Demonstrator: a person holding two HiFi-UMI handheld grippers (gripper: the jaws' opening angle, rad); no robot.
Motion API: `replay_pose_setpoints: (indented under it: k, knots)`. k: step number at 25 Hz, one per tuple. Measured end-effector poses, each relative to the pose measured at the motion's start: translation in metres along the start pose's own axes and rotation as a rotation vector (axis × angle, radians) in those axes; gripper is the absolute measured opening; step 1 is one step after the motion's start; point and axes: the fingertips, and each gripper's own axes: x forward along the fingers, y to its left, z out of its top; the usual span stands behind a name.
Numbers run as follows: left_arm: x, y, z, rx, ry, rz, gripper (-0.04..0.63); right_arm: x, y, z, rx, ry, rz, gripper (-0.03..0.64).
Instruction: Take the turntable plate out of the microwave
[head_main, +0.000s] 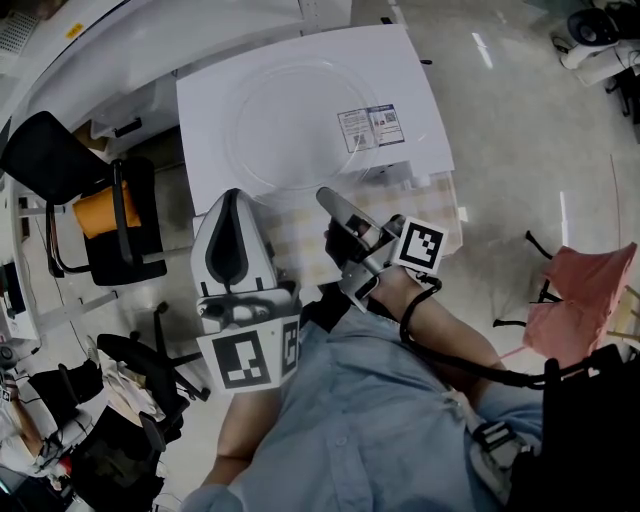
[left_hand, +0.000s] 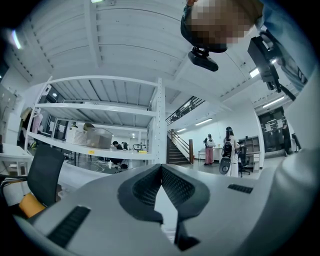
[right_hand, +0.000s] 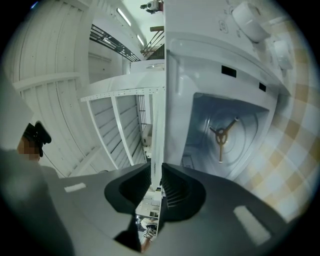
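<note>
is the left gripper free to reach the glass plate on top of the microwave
Probably yes: the glass plate lies uncovered on the microwave, and the left gripper, shut and empty, sits just in front with nothing between them.

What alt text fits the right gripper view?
The right hand-held gripper clamps the plate, seen edge-on, outside the microwave. Its open cavity holds only a three-armed roller; a checked cloth fills the right edge.

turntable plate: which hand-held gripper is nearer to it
Right. The right hand-held gripper grips the turntable plate at its near rim; the left hand-held gripper sits shut and empty just short of it.
</note>
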Motion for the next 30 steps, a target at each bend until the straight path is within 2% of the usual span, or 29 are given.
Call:
replay_pose_setpoints:
  k: [5,10,13,16,21,24,27,30]
  knots:
    - [-0.003,-0.003,-0.003,-0.008,0.003,-0.014,0.008,-0.011,0.001,-0.015,0.001,0.017,0.009,0.097]
    - [-0.010,-0.008,-0.010,-0.054,0.015,-0.052,0.008,-0.036,-0.005,-0.039,0.007,0.050,-0.037,0.097]
    - [-0.018,-0.007,-0.016,-0.073,0.030,-0.068,0.008,-0.053,0.001,-0.048,-0.056,0.076,-0.057,0.078]
    - [-0.028,-0.008,-0.013,-0.074,0.023,-0.078,0.008,-0.061,0.030,-0.051,-0.233,0.082,-0.049,0.069]
    - [-0.047,-0.013,0.007,-0.069,-0.011,-0.108,0.008,-0.058,0.111,-0.064,-0.619,0.074,0.016,0.061]
    - [-0.046,-0.019,0.019,-0.052,-0.043,-0.128,0.008,-0.053,0.153,-0.059,-0.771,0.025,0.069,0.051]
    - [-0.050,-0.026,0.033,-0.020,-0.080,-0.146,0.008,-0.050,0.185,-0.046,-0.937,-0.064,0.043,0.003]
    - [-0.046,-0.030,0.040,0.015,-0.100,-0.150,0.008,-0.034,0.196,-0.030,-1.142,-0.099,-0.026,0.002]
